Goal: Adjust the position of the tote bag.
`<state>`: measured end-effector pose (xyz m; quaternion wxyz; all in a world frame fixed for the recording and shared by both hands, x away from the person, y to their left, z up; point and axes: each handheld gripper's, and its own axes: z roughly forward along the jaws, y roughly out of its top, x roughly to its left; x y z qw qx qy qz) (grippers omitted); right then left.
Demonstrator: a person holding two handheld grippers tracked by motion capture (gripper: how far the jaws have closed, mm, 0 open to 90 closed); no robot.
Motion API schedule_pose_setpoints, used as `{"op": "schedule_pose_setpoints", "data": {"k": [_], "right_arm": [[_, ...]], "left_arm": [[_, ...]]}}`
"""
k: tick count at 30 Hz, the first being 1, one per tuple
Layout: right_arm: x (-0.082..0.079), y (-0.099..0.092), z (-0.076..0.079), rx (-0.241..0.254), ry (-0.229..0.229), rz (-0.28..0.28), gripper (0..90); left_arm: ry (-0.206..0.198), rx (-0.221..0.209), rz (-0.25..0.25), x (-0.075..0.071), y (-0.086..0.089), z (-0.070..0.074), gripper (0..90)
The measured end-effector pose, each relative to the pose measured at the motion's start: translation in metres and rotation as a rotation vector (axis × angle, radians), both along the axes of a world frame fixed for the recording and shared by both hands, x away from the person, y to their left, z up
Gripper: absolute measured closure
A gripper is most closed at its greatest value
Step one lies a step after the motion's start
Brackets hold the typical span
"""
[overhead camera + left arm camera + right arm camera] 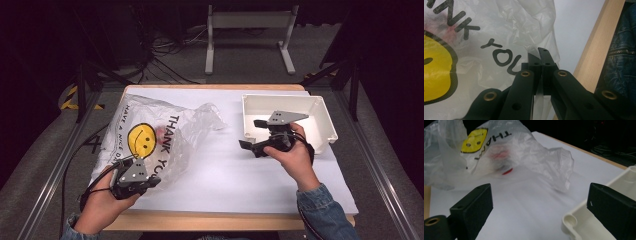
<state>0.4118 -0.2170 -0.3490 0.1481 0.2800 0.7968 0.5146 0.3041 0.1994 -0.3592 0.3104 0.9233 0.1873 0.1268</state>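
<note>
The plastic bag (160, 132), clear with a yellow smiley and "THANK YOU" print, lies crumpled on the left half of your desk (225, 170), reaching toward its near left corner. Your left tool (152, 181) is clamped on the bag's near edge, jaws together on the film. Your right tool (251, 134) hovers with jaws apart, holding nothing, beside the white bin (327, 130) near the far right corner. White paper covers the wooden desk; dark floor and cables lie beyond.
</note>
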Motion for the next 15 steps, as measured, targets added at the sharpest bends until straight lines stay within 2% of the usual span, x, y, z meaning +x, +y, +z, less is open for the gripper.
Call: {"op": "schedule_pose_setpoints", "data": {"k": [2,5,8,15], "right_arm": [[0.006,0.011,0.000,0.018,0.007,0.010,7.3],[0.014,0.022,-0.002,0.009,0.005,0.028,7.5],[0.021,0.033,-0.005,0.003,0.008,0.040,8.1],[0.029,0.058,-0.014,-0.012,0.014,0.054,7.7]], "left_arm": [[0.000,-0.007,0.007,-0.002,0.003,0.001,89.9],[0.008,-0.012,0.018,-0.004,0.009,0.002,89.9],[0.028,0.010,0.032,-0.005,0.018,0.004,89.9],[0.041,0.020,0.047,-0.007,0.033,0.008,89.8]]}}
